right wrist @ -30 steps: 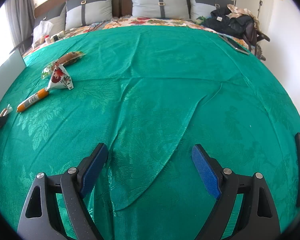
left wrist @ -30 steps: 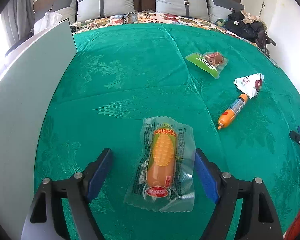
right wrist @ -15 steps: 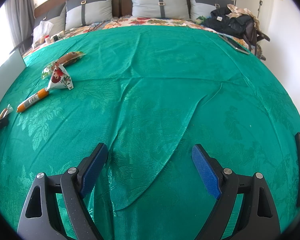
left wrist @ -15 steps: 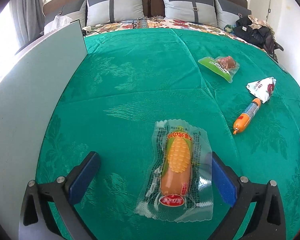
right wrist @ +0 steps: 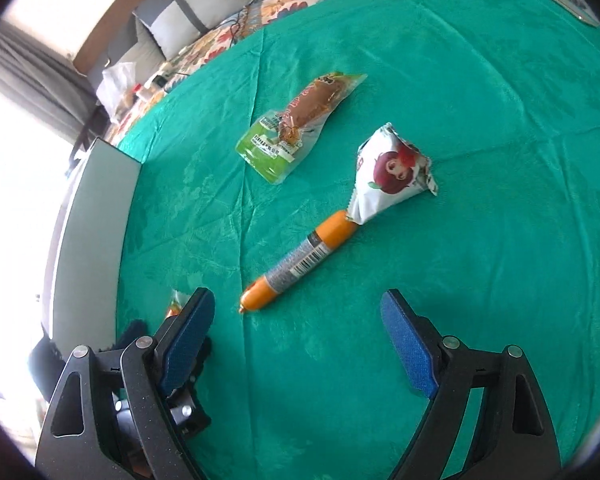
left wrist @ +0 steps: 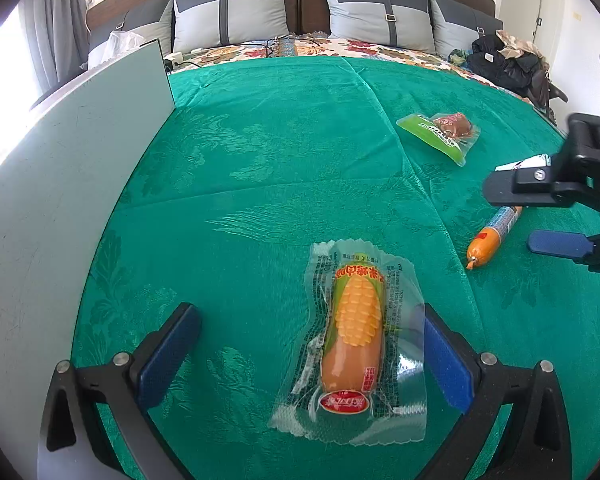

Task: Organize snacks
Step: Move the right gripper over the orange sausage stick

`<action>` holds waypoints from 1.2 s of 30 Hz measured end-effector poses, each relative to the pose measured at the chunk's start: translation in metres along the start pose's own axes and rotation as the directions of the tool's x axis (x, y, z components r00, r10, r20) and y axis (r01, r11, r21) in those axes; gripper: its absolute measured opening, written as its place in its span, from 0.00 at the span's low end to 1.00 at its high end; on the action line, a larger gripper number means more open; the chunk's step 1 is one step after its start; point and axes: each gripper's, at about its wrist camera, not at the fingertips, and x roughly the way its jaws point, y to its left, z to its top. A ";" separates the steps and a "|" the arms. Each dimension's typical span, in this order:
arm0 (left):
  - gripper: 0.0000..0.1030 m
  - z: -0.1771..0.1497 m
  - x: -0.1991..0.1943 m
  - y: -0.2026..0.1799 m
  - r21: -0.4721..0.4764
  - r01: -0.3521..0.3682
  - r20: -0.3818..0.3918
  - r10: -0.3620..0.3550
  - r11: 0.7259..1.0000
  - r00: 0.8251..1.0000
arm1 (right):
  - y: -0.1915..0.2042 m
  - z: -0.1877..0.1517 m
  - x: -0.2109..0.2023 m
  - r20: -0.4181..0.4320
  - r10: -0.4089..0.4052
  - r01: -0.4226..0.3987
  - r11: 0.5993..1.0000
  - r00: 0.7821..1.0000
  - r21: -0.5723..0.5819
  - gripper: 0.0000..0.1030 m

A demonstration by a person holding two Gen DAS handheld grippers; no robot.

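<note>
From the left wrist view, the left gripper [left wrist: 312, 352] has just been opening its jaws, and now they stand wide apart. The corn sausage pack [left wrist: 356, 344] lies flat on the green bedspread [left wrist: 280, 152] between them, over by the right-hand pad. I cannot tell if its clear edge touches that pad. A grey board [left wrist: 68, 184] stands along the left side. Farther off lie a green snack pack [left wrist: 440, 132] and an orange sausage stick [left wrist: 490, 236]. The other gripper pokes in at the right edge, near the stick.

From the right wrist view, the right gripper [right wrist: 298, 336] has its jaws apart with nothing in them. The orange sausage stick [right wrist: 300, 260] lies just ahead of them, slanted, its far end touching a white snack bag [right wrist: 388, 176]. The green snack pack [right wrist: 300, 124] lies beyond.

The stick is round and smooth, so a grab near its tip may make it roll or squirt away. The two grippers are close together here and could bump.
</note>
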 end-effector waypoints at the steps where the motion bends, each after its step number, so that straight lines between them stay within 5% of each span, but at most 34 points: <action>1: 1.00 0.000 0.000 0.000 0.000 0.000 0.000 0.000 1.000 1.000 | 0.005 0.003 0.006 0.010 -0.022 0.022 1.000 1.000 0.013 0.82; 2: 1.00 0.000 0.000 0.000 0.000 0.000 0.000 0.000 1.000 1.000 | 0.011 0.005 0.009 0.030 -0.056 0.056 0.998 0.998 0.008 0.80; 6: 1.00 0.000 0.000 0.000 0.000 0.000 0.000 0.000 1.000 1.000 | 0.020 0.007 0.012 0.042 -0.192 0.195 0.978 0.981 -0.078 0.39; 8: 1.00 0.000 0.000 0.000 0.000 0.000 0.000 0.000 1.000 1.000 | 0.015 0.004 0.009 0.048 -0.165 0.170 0.974 0.985 -0.151 0.34; 10: 1.00 0.000 0.000 0.000 0.000 0.000 0.000 0.000 1.000 1.000 | 0.010 -0.001 0.001 0.033 -0.148 0.152 0.961 0.988 -0.232 0.19; 14: 1.00 0.000 0.000 0.000 0.000 -0.001 0.000 0.001 1.000 1.000 | -0.002 -0.020 -0.016 -0.033 -0.143 0.117 0.902 0.989 -0.417 0.15; 21: 1.00 0.000 0.000 0.000 0.000 0.000 0.001 0.000 1.000 1.000 | -0.062 -0.024 -0.057 -0.066 -0.243 0.174 0.833 0.968 -0.526 0.14; 24: 1.00 0.000 0.000 0.000 0.000 0.000 0.001 0.000 1.000 1.000 | -0.078 -0.023 -0.065 -0.045 -0.203 0.148 0.831 0.978 -0.537 0.25; 25: 1.00 0.000 0.000 0.000 0.000 0.000 0.001 0.000 1.000 1.000 | -0.082 -0.027 -0.064 -0.024 -0.193 0.149 0.825 0.981 -0.545 0.46; 27: 1.00 0.000 0.000 0.000 0.000 0.000 0.001 0.000 1.000 1.000 | -0.086 -0.037 -0.058 0.036 -0.189 0.175 0.800 0.981 -0.573 0.72; 30: 1.00 0.000 0.000 0.000 0.000 0.000 0.000 0.000 1.000 1.000 | -0.090 -0.056 -0.060 0.130 -0.141 0.192 0.755 0.981 -0.627 0.74; 36: 1.00 0.000 -0.001 0.001 0.000 0.000 0.001 0.000 1.000 1.000 | -0.097 -0.053 -0.064 0.185 -0.087 0.184 0.773 0.979 -0.608 0.85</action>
